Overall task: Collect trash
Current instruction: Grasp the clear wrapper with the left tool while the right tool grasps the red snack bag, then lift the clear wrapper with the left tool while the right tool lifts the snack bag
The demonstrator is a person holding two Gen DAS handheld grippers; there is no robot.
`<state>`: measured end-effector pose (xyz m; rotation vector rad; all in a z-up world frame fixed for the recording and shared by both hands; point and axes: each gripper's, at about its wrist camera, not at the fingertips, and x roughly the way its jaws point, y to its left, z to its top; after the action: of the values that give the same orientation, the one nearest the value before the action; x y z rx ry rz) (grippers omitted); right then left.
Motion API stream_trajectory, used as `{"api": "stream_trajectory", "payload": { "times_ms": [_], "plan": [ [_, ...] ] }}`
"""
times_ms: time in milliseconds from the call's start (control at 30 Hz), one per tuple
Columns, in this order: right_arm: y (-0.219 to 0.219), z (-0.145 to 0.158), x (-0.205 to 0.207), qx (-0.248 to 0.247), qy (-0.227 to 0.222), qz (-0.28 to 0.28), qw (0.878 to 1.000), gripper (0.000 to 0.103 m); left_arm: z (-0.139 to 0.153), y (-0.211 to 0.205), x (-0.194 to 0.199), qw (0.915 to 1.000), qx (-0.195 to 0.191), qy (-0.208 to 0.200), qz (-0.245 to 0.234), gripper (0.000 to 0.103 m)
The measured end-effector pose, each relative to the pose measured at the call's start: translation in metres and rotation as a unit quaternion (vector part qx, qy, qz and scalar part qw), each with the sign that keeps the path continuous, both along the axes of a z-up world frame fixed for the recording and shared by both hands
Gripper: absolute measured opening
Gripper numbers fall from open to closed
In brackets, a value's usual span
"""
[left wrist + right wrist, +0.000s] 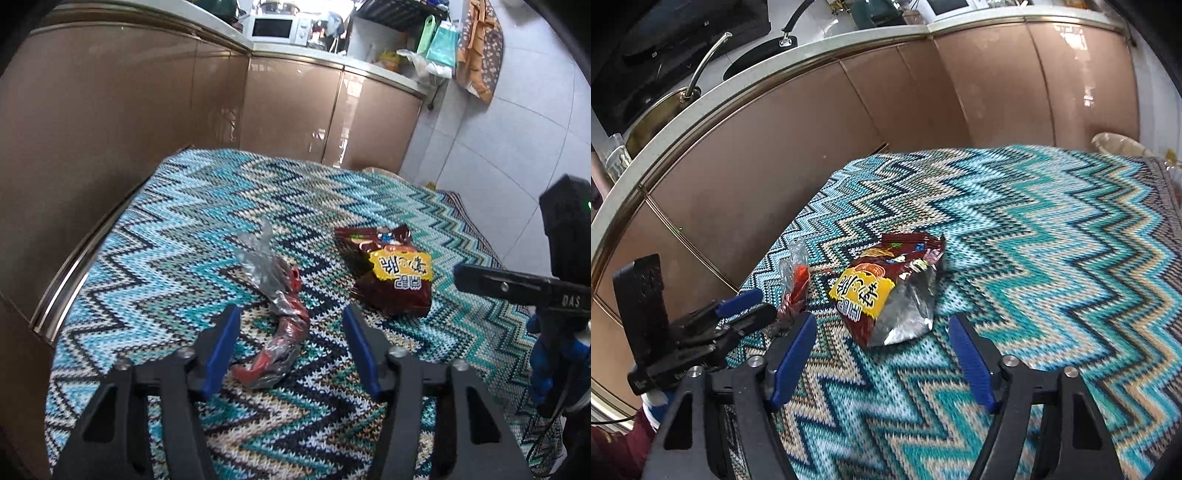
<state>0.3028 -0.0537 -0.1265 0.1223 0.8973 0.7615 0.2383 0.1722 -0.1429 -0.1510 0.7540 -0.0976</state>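
What I can't make out around the zigzag cloth (pixel 1052 258)

My right gripper (pixel 480 280) is cut off by the frame edge beside the cloth in the left view, so I see only one finger. The near end of the red wrapper (pixel 792 295) slips behind my left gripper (pixel 750 308). Beyond the cloth's far corner a pale basket (pixel 1119 146) shows only its rim. The print on the snack bag (pixel 391 273) is too small to read.

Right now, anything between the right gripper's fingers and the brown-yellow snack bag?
Nothing: in the right wrist view only bare zigzag cloth lies between the right gripper and the snack bag, pads not touching it.
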Motion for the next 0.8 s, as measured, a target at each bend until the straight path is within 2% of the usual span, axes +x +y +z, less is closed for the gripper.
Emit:
{"api": "stream_trajectory", "payload": {
  "times_ms": [233,300,400,467,600,667,800],
  "plan": [
    [0.014,-0.014,0.021,0.023,0.028,0.02,0.999,0.053,-0.02,0.0,0.016,0.9994,-0.004,0.034,-0.009,0.033],
    [0.017,-0.016,0.025,0.029,0.032,0.026,0.999,0.052,-0.023,0.001,0.016,0.9992,-0.01,0.038,-0.009,0.031],
    [0.02,-0.018,0.026,0.038,0.037,0.04,0.998,0.043,-0.025,0.002,0.016,0.9991,-0.016,0.04,-0.008,0.03],
    [0.023,-0.018,0.026,0.044,0.038,0.048,0.997,0.034,-0.026,0.002,0.016,0.999,-0.019,0.04,-0.009,0.03],
    [0.028,-0.022,0.025,0.046,0.039,0.057,0.997,0.023,-0.028,0.004,0.018,0.9987,-0.026,0.043,-0.009,0.027],
    [0.029,-0.023,0.023,0.046,0.038,0.061,0.996,0.013,-0.028,0.005,0.019,0.9986,-0.028,0.044,-0.008,0.026],
    [0.031,-0.017,0.018,0.042,0.023,0.064,0.997,0.007,-0.028,0.006,0.019,0.9986,-0.029,0.044,-0.002,0.02]
  ]
}}
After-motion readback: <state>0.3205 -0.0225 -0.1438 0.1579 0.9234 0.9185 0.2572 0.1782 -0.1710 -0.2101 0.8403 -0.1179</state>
